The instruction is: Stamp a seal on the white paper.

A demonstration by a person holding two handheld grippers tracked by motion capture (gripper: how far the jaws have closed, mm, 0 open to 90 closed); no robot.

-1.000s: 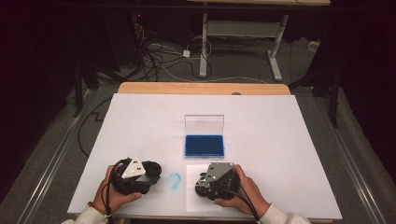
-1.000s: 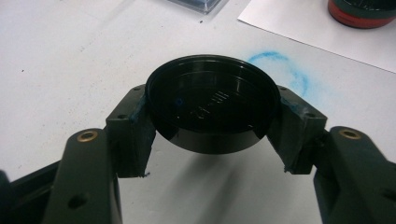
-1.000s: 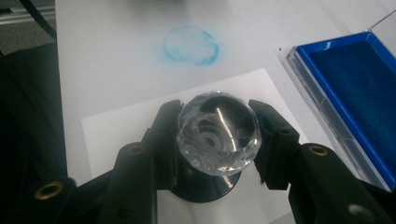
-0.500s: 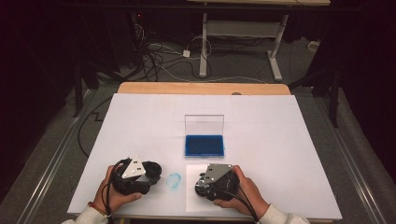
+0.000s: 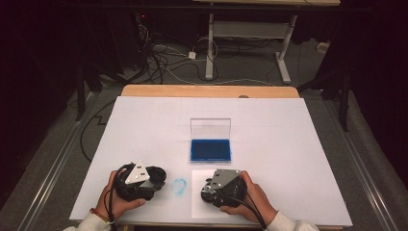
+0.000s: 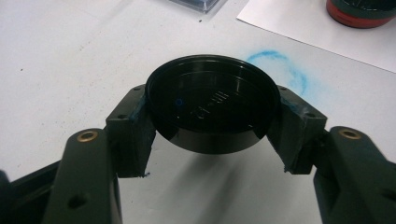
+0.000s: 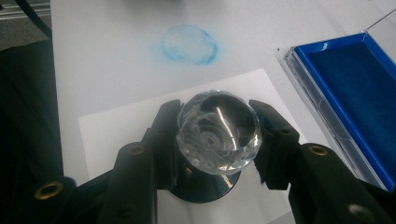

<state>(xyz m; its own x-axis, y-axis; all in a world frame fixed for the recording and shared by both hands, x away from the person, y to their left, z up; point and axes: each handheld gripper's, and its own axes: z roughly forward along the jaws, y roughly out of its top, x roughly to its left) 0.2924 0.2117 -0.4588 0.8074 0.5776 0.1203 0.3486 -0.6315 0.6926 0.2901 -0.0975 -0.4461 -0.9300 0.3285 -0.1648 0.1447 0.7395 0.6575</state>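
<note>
The tabletop is a white surface with a wooden edge at its far side. Near its middle lies an open ink pad: a blue pad in a shallow case, with the clear lid standing upright behind it. In the right gripper view the ink pad lies at the right edge, well apart from the jaws.

A white sheet of paper lies flat on the tabletop just in front of the ink pad, on the person's side. The right gripper sits over this sheet, held in the person's right hand.

The left gripper rests to the left of the sheet, held in the left hand. Between the two grippers, a round blue ink smudge marks the bare tabletop.

In the left gripper view, the left gripper pinches a round black cap by its rim, one jaw at each side. The cap is held above the tabletop, hollow side toward the camera, and casts a shadow below. Blue ink stains the jaw pads.

In the right gripper view, the right gripper pinches a stamp by its clear faceted knob. The stamp stands upright with its dark round base down on the paper.
</note>
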